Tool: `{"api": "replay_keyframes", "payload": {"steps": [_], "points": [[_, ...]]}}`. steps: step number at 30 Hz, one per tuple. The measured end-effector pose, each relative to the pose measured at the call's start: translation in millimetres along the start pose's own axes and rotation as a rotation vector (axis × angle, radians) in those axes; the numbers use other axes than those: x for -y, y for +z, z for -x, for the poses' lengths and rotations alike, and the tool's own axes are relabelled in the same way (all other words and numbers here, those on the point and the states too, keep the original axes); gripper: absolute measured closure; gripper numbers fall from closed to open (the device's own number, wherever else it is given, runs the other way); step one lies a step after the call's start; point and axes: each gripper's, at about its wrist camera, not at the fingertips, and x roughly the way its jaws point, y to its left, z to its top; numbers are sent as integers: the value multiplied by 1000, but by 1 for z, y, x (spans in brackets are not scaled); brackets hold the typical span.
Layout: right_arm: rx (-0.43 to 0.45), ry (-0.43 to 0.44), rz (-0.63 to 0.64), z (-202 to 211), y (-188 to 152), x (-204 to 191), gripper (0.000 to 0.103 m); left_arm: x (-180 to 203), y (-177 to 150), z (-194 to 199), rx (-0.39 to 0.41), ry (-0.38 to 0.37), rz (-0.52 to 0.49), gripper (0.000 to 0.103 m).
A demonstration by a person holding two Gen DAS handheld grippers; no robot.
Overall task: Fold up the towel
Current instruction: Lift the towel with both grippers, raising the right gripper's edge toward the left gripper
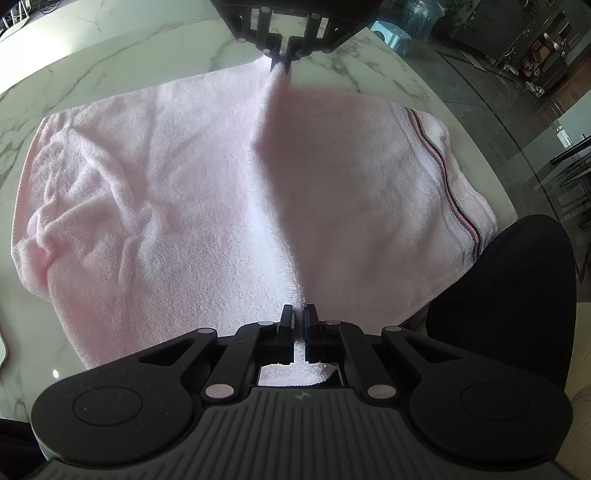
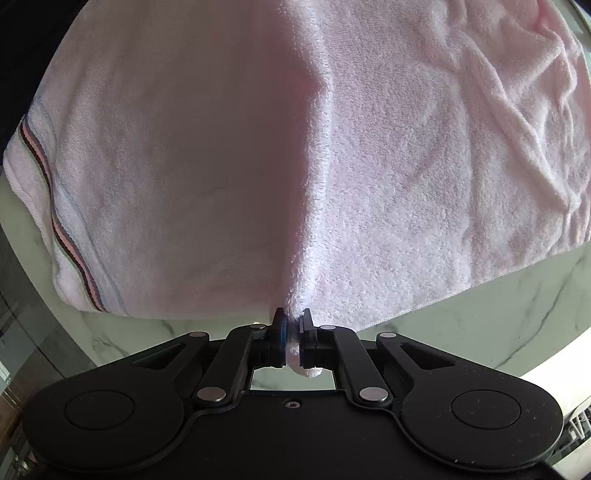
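A pale pink towel (image 1: 192,192) with a dark striped band (image 1: 448,184) near one end lies over a white marble table (image 1: 110,59). My left gripper (image 1: 298,314) is shut on the towel's near edge at a raised ridge. My right gripper (image 1: 280,63) faces it across the table, shut on the far edge of the same ridge. In the right wrist view the right gripper (image 2: 293,320) pinches a fold of the towel (image 2: 424,166), and the stripe (image 2: 55,218) shows at the left. The towel is pulled up along a crease between the two grippers.
The marble table's (image 2: 480,332) curved rim runs along the right in the left wrist view. A person's dark clothing (image 1: 509,317) is at the right, close to the towel. A turquoise stool (image 1: 391,35) and furniture stand on the floor beyond the table.
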Motion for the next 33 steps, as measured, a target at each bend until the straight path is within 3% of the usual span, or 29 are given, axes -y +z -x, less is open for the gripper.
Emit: {"api": "replay_keyframes", "payload": {"steps": [12, 18, 24, 33], "points": [[-7, -19, -360, 47, -5, -87, 99, -3, 31, 67, 109, 137, -118, 100], [70, -63, -623, 100, -15, -93, 99, -7, 57, 106, 177, 202, -185, 100], [135, -93, -808, 144, -29, -101, 99, -8, 85, 140, 241, 260, -217, 100], [202, -269, -1093, 208, -62, -88, 100, -7, 128, 174, 319, 369, -281, 100]]}}
